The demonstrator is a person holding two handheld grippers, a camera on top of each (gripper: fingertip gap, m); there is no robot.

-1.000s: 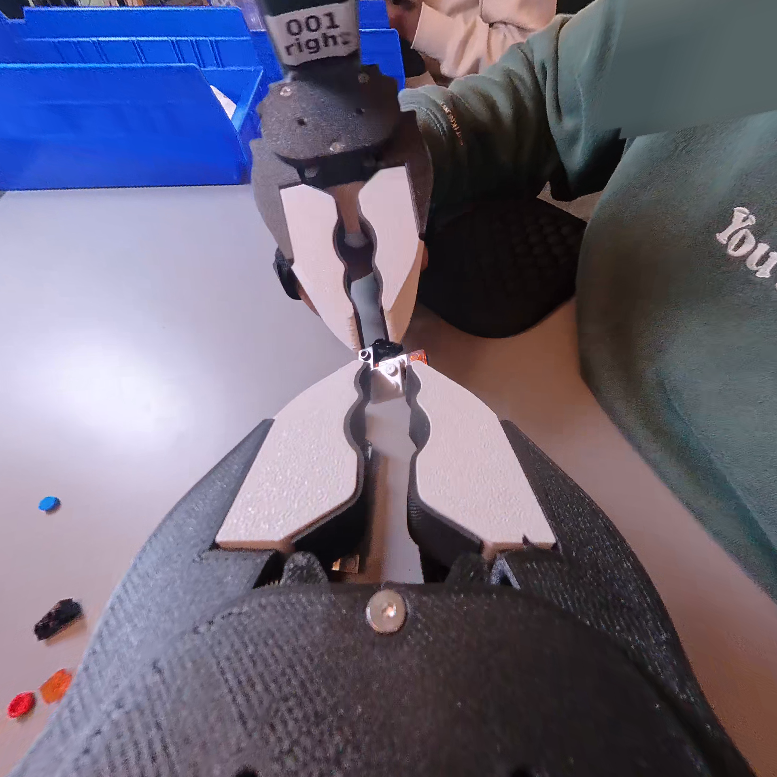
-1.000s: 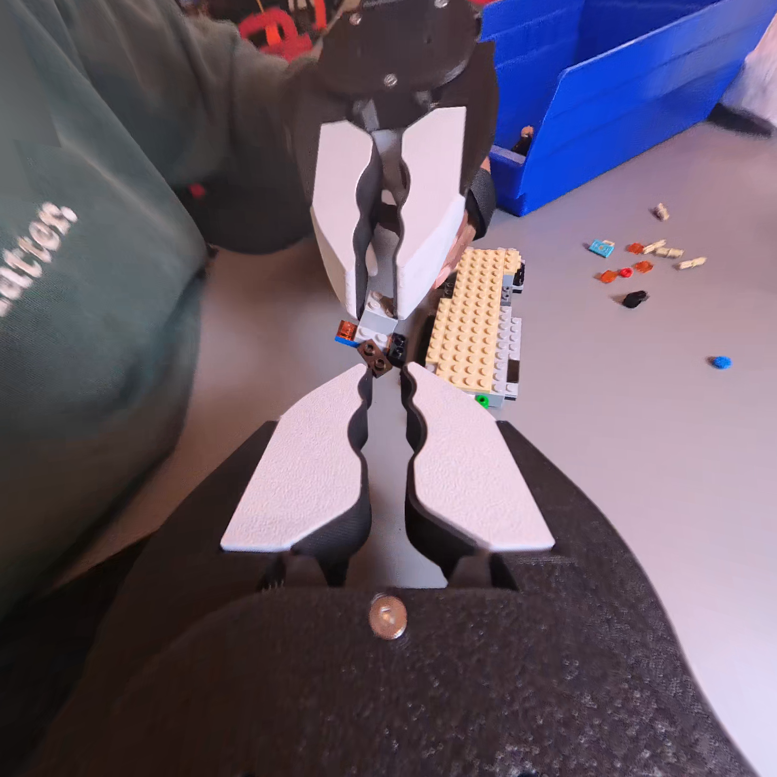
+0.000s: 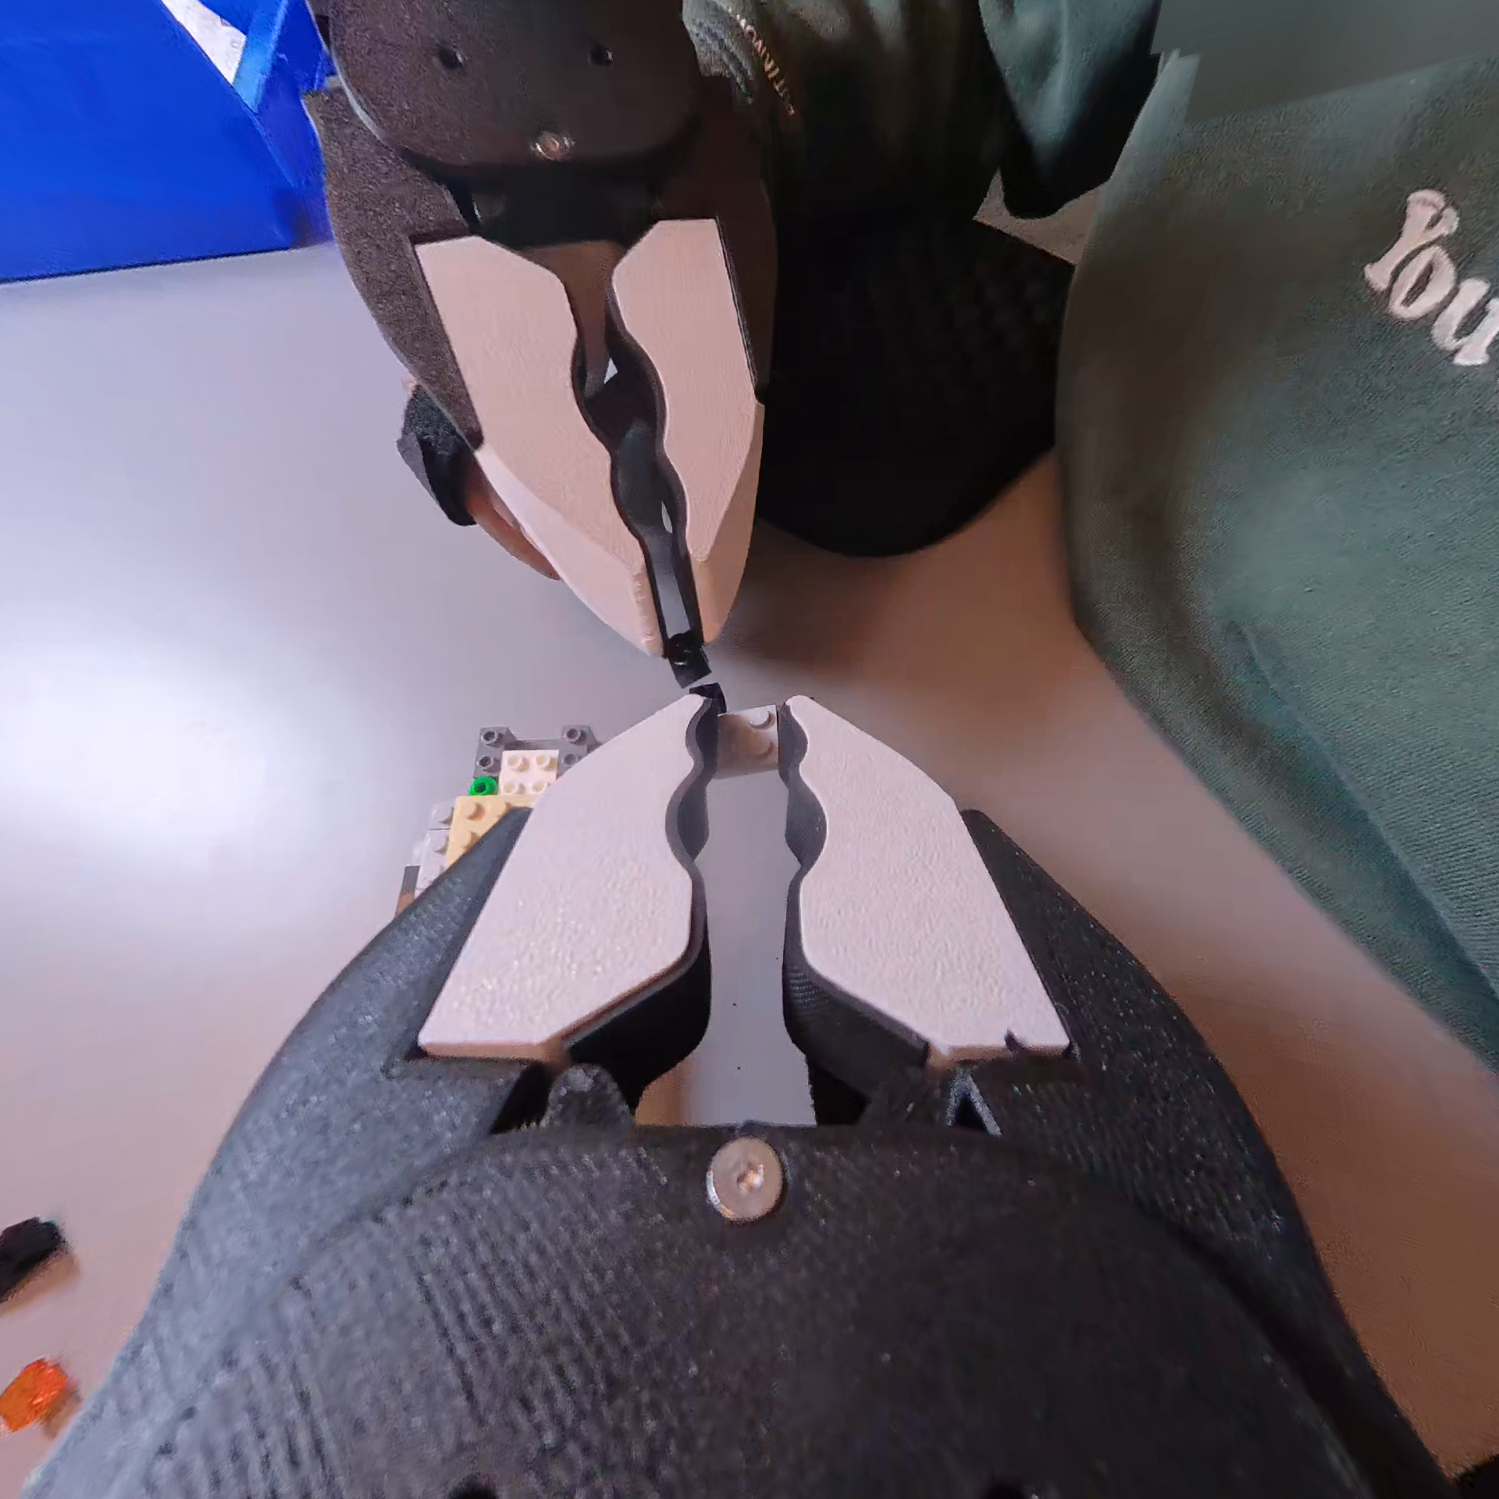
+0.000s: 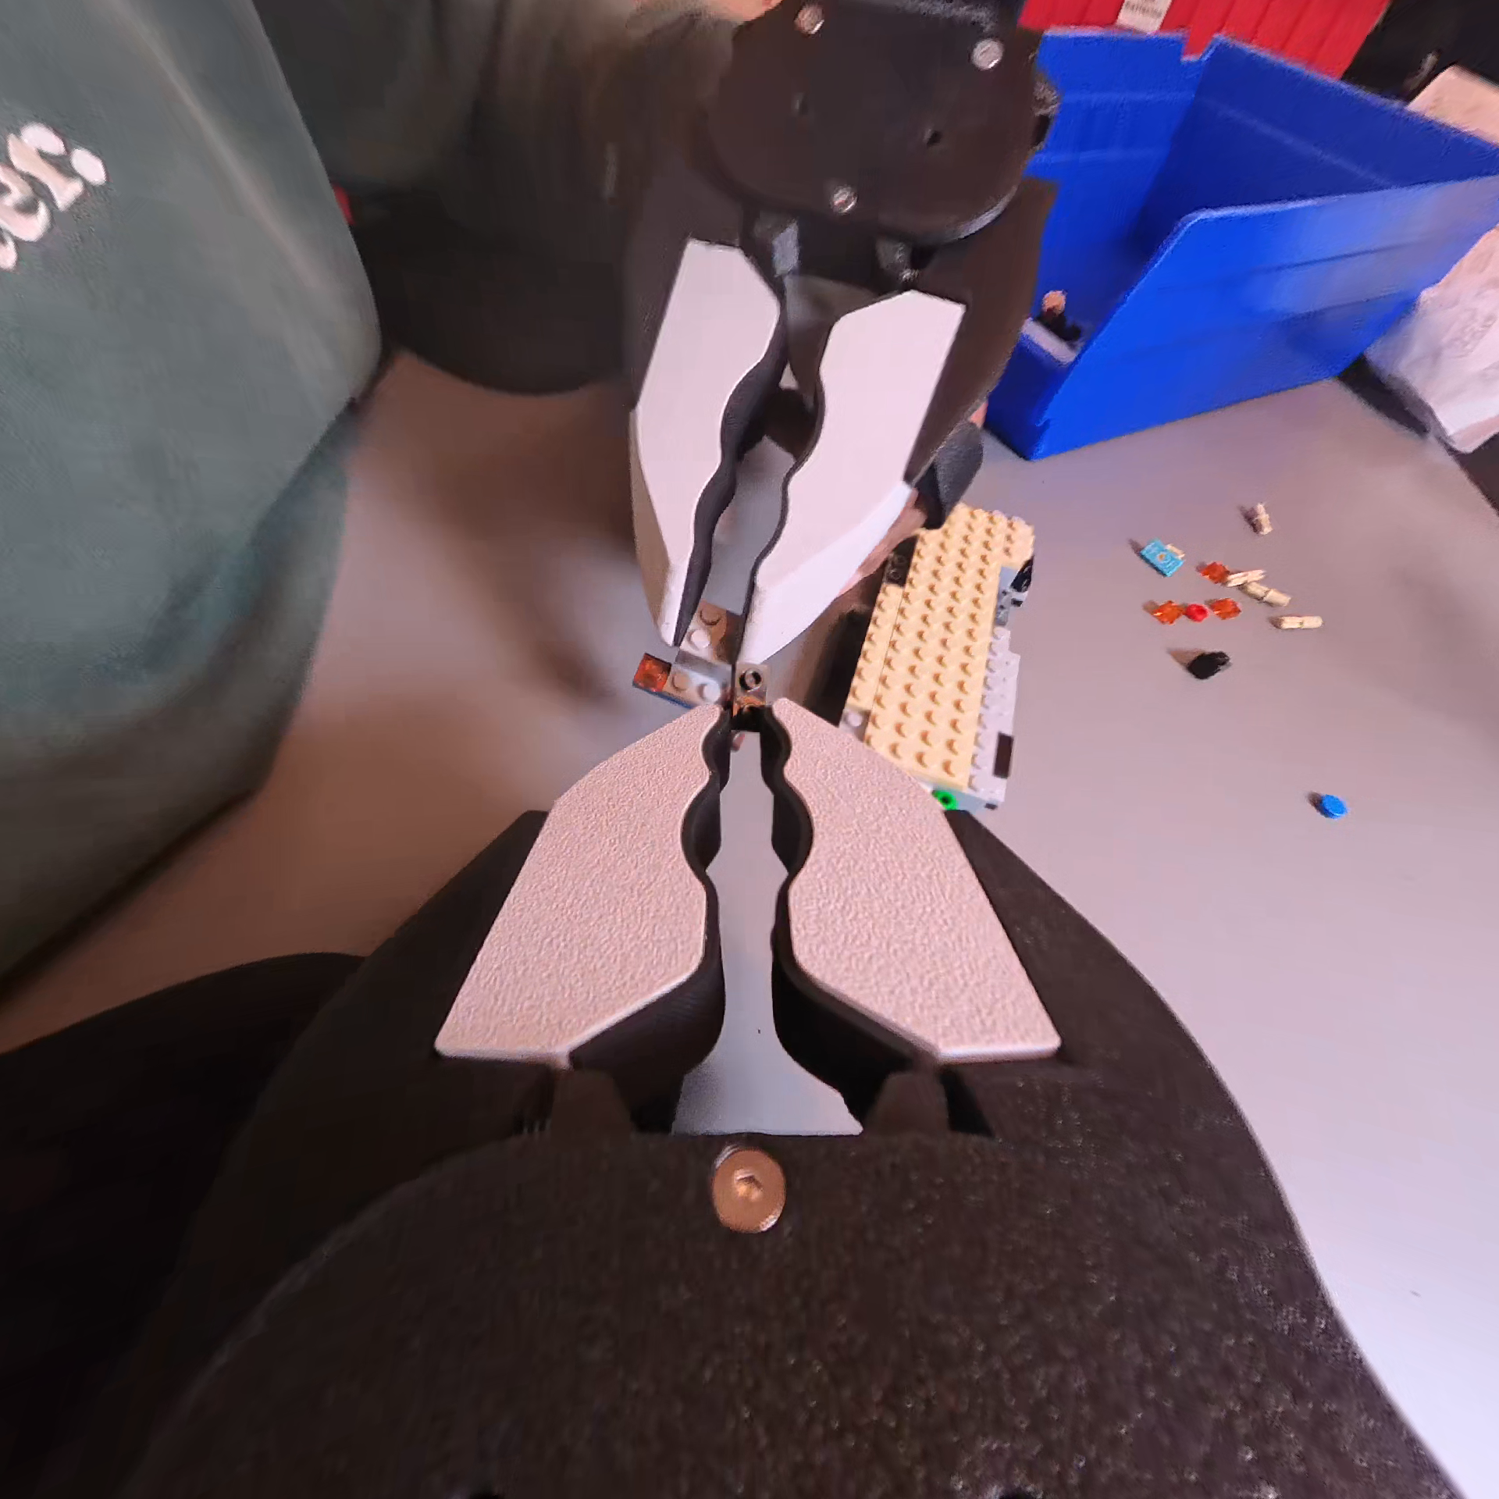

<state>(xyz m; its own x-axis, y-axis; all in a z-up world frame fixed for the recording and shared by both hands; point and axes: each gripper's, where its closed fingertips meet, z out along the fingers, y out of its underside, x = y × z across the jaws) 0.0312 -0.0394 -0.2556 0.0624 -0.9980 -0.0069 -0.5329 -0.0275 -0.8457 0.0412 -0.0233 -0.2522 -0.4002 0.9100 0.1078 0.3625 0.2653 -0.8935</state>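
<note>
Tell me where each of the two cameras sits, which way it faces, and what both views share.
Left wrist view: on the left gripper, looking along its fingers, shut on a grey brick piece, toward the right gripper; green sweatshirt on the right.
Right wrist view: on the right gripper, holding a small black piece, facing the left gripper; sweatshirt on the left.
Shared: both grippers tip to tip, the tan brick plate, blue bin, grey table.
</note>
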